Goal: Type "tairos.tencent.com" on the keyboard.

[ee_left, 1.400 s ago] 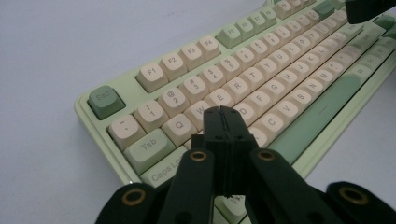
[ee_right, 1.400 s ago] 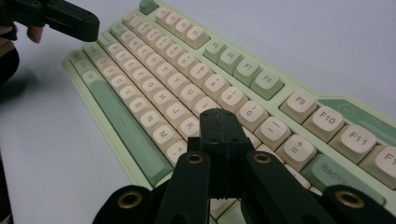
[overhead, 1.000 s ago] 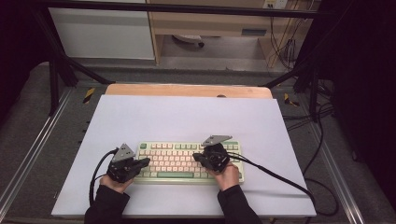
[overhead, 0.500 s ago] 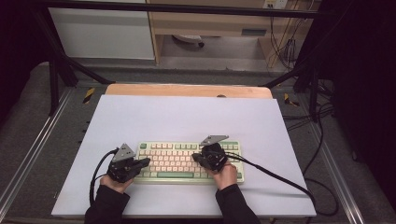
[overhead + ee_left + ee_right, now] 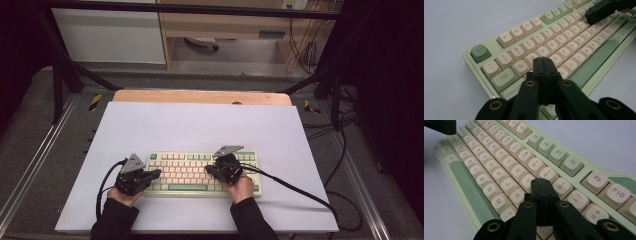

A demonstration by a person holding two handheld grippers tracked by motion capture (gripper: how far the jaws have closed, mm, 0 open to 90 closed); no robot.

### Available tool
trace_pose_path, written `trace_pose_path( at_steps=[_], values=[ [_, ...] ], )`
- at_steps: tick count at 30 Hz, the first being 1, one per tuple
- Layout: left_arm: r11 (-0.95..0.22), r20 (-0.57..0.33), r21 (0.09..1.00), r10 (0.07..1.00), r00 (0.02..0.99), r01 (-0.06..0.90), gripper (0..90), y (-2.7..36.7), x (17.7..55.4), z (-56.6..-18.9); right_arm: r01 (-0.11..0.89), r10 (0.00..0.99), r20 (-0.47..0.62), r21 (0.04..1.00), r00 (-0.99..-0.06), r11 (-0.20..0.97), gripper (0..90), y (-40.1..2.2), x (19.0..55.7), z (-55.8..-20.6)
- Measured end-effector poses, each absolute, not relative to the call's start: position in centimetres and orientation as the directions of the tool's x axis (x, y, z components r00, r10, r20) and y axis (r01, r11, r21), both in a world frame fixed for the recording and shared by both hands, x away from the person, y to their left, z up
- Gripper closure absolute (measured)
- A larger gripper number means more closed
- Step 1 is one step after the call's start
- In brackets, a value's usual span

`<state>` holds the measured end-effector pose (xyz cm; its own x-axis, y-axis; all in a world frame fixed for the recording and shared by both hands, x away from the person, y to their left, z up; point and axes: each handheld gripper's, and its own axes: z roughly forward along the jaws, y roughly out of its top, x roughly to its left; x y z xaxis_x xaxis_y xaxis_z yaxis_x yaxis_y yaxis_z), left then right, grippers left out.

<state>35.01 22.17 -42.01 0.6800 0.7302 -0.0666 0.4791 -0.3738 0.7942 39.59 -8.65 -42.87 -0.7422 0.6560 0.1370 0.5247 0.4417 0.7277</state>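
Note:
A pale green keyboard [image 5: 200, 172] with cream keys lies on the white table mat near the front edge. My left gripper [image 5: 156, 173] is shut, its joined tips [image 5: 543, 62] over the left letter keys of the keyboard [image 5: 564, 42], near W and S. My right gripper [image 5: 210, 170] is shut too, its tips [image 5: 541, 183] over the keyboard [image 5: 499, 167] around the I, O and K keys. Whether either tip touches a key I cannot tell. The right gripper's black jaws [image 5: 602, 10] show far off in the left gripper view.
The white mat [image 5: 200, 130] covers a wooden table [image 5: 200, 96]. A black cable [image 5: 295, 187] trails right from the right gripper, another [image 5: 102, 187] loops left of the left gripper. Shelving and loose cables stand beyond the table.

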Motion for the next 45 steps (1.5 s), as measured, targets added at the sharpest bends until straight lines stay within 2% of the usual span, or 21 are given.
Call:
trace_pose_path(
  at_steps=[25,45],
  values=[
    [-0.368,-0.065,0.801,0.731,0.679,0.473,90.0,22.2,34.9,-41.8,0.488,0.640,0.137,0.769,-0.756,0.412,90.0,-10.4,38.0,-40.2],
    [-0.388,-0.052,0.792,0.725,0.686,0.471,90.0,21.1,35.5,-41.6,0.497,0.644,0.153,0.773,-0.749,0.394,90.0,-13.3,36.7,-40.8]
  ],
)
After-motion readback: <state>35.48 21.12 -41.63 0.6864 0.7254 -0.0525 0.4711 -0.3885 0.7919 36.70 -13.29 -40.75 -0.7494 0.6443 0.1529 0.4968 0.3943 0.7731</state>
